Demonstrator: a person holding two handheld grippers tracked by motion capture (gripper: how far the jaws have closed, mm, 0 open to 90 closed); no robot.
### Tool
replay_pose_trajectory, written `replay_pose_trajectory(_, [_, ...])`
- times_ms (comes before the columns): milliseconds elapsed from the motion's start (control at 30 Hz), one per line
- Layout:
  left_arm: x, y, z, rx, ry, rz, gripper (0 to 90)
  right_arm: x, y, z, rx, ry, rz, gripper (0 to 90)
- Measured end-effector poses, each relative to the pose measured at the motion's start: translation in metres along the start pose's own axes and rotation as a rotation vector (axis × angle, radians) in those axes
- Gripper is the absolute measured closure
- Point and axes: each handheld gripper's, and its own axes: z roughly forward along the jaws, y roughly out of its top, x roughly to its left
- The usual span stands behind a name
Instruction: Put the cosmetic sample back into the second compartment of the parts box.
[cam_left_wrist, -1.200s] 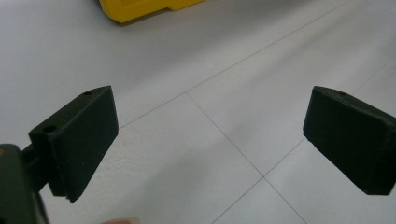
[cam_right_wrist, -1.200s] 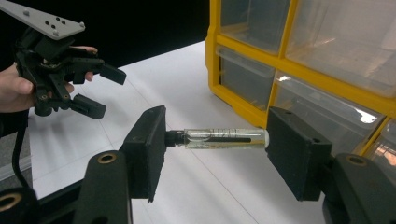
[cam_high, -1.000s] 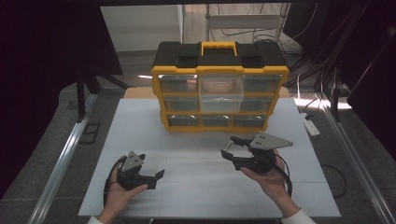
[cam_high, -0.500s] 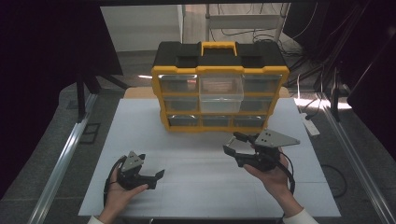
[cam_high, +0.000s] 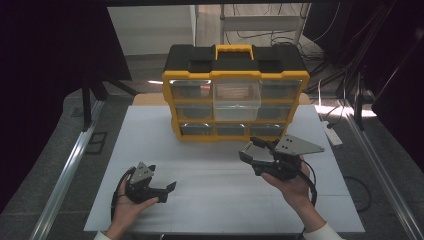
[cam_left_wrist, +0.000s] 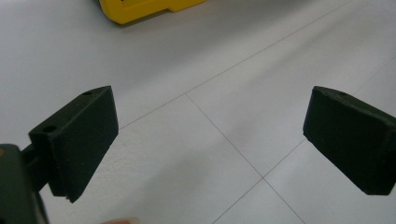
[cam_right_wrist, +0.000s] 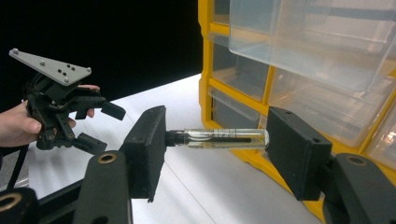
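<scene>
Vial clamped end to end in your right gripper, held level just before yellow organizer, middle top drawer pulled out. Left gripper jaws spread, empty, low over white table.

I can read no text, label, brand or number here. The glass vial clamped end to end in my right gripper, just in front of the yellow drawer organizer, carries a band of dark print, too small and blurred for me to make out.
</scene>
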Motion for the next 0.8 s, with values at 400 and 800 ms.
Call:
replay_pose_trajectory(400, [0.0,0.0,0.0,-0.004,0.003,-0.001,3.7,0.0,0.012,-0.003,-0.033,-0.003,-0.007,40.2])
replay_pose_trajectory(800, [0.001,0.0,-0.001,-0.005,0.007,0.001,3.7,-0.003,0.024,-0.009,-0.055,-0.026,-0.001,40.2])
